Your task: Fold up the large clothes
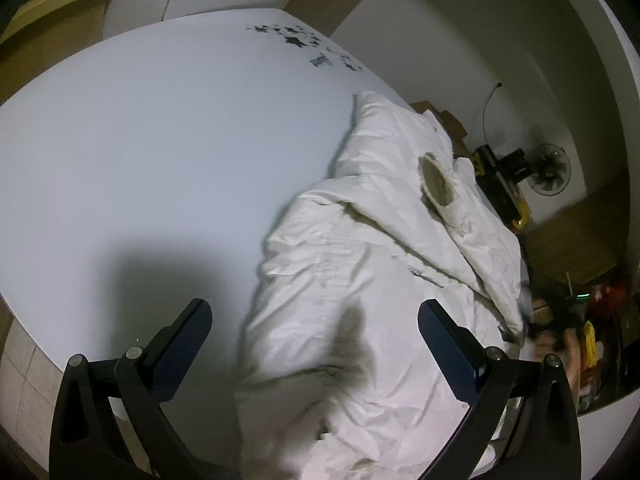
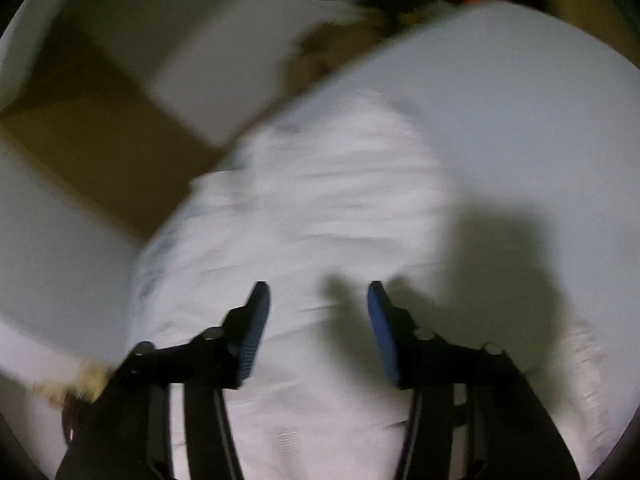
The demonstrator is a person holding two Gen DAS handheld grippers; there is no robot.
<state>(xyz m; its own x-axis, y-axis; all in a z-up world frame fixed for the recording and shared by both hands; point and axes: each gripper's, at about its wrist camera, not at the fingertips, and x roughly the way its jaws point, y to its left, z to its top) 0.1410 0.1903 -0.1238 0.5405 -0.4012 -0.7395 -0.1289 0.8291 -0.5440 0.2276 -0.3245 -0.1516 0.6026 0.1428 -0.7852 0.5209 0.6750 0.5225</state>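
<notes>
A crumpled white padded garment (image 1: 360, 264), quilted and rumpled into loose folds, lies along the right-hand side of a large, pale white tabletop (image 1: 140, 152), reaching its right edge. Near the garment's far end, a round ribbed cuff or neck opening (image 1: 437, 184) faces up, cream outside and darker within. The left claw (image 1: 314, 320), black with blue ribbed pads, hangs above the near part of the garment with its jaws wide apart and nothing between them; its shadow falls on the cloth and on the bare tabletop beside it. In the right wrist view, heavily blurred, the right claw (image 2: 318, 296) stands above the same white garment (image 2: 320, 200) with its jaws apart and empty, its shadow on the cloth just ahead. Dark scattered marks (image 1: 304, 40) sit at the tabletop's far end. Beyond the right edge stand a small dark fan (image 1: 548, 170) and cluttered items on the floor, too unclear to identify.
</notes>
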